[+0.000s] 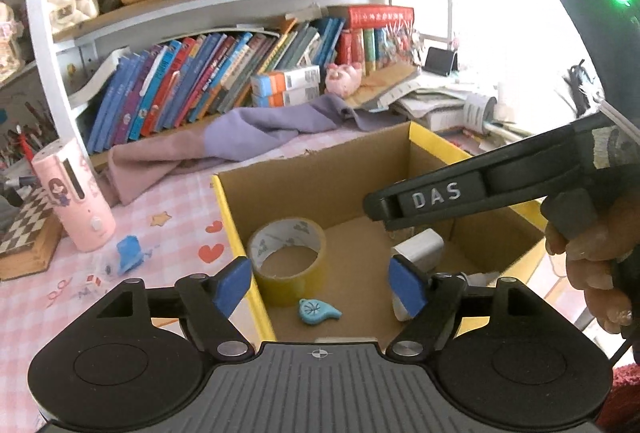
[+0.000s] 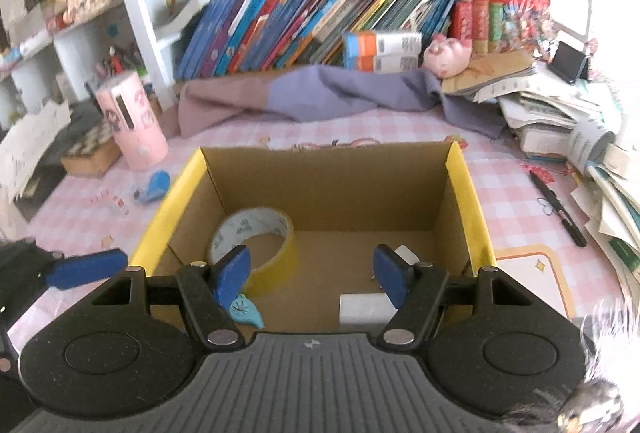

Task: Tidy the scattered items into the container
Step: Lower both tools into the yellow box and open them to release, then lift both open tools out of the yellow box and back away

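The left gripper (image 1: 320,283) has blue fingertip pads (image 1: 234,285), black linkage arms with silver screws, round black side housings and a ribbed grey body marked with a crosshair. The right gripper (image 2: 311,275) looks identical, its handle lettered "DAS".

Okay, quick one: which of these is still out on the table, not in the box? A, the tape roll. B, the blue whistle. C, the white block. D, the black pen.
D: the black pen lies on the checked cloth right of the box, while the tape roll, whistle and white block sit inside it.
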